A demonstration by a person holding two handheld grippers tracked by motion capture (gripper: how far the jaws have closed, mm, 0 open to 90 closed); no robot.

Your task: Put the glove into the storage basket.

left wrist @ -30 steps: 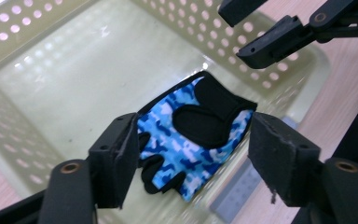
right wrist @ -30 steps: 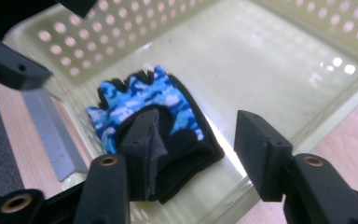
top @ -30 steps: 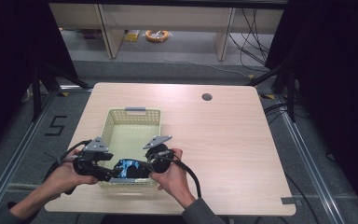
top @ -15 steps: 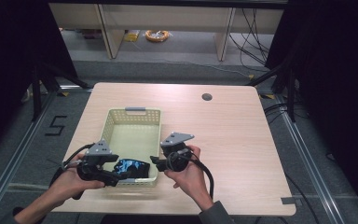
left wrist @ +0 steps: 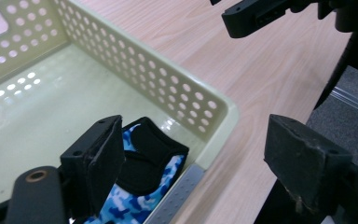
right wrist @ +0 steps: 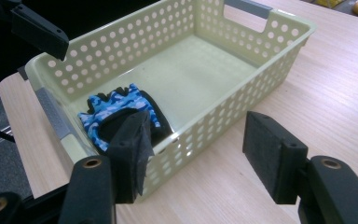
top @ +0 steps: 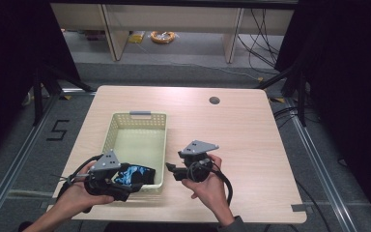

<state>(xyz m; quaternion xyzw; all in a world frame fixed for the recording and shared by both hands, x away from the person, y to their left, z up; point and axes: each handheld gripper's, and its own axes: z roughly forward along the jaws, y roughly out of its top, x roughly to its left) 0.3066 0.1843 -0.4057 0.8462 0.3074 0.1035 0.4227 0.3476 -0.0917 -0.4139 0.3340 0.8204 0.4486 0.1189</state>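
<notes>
You are holding the left gripper (top: 125, 186) at the near end of the basket (top: 137, 121), its jaws spread wide and gripping nothing. The blue camouflage glove (right wrist: 121, 114) is lying inside the basket at that near end. Your right gripper (top: 171, 170) is hanging just beside the basket's right wall, jaws also spread, over the table (top: 251, 140).

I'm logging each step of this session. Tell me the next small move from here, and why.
Probably draw the left gripper back off the basket. Both grippers are open and empty, the right gripper already sits over bare table beside the basket, and the blue camouflage glove lies loose in the basket's near end, so the drop looks finished.
</notes>
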